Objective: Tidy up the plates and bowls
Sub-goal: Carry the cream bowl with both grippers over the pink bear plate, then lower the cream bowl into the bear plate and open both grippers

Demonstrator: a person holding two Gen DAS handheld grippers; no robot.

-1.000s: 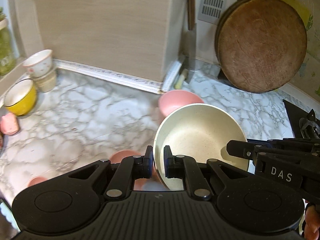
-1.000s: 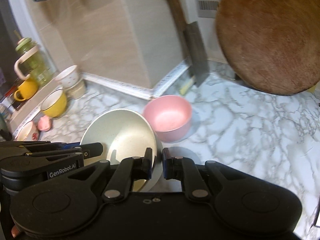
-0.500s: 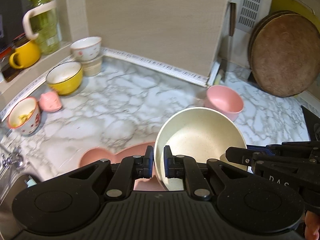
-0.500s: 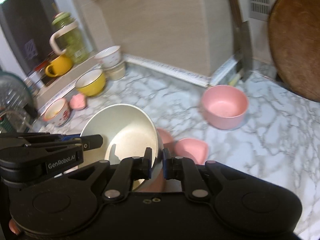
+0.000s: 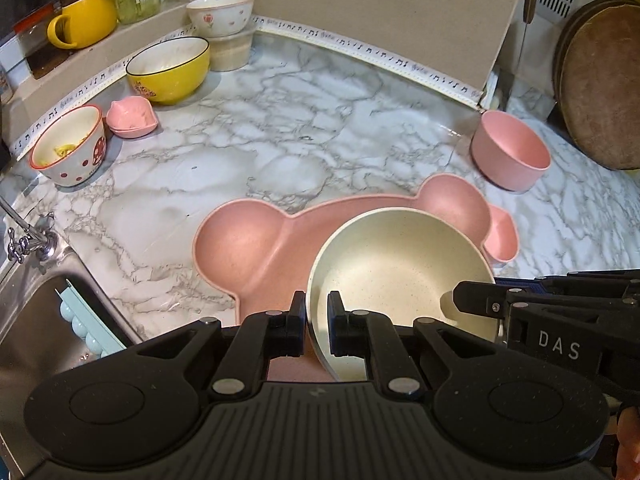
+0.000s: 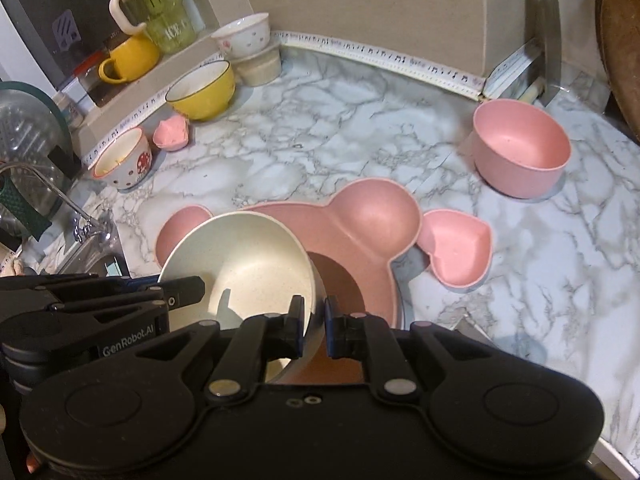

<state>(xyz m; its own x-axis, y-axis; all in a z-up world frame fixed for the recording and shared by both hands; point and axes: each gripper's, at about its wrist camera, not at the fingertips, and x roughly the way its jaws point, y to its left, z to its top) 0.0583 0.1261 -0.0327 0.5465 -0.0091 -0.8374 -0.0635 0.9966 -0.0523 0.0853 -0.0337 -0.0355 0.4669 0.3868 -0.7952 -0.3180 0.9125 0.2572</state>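
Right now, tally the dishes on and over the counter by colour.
Pink: 4 (bear-shaped plate, heart dish, round bowl, small cat-shaped dish)
Cream: 1 (speckled bowl)
Yellow: 1 (bowl)
White: 2 (mushroom bowl, tulip bowl)
Total: 8

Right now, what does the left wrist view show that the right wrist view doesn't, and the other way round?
Only the left wrist view shows the sink basin with a pale blue item in it, and the round wooden cutting board nearly in full. Only the right wrist view shows the whole heart-shaped pink dish, the cleaver against the wall and the clear container by the tap. Both show the cream bowl gripped at its rim by the left gripper and right gripper, above the pink bear-shaped plate, plus the pink bowl.
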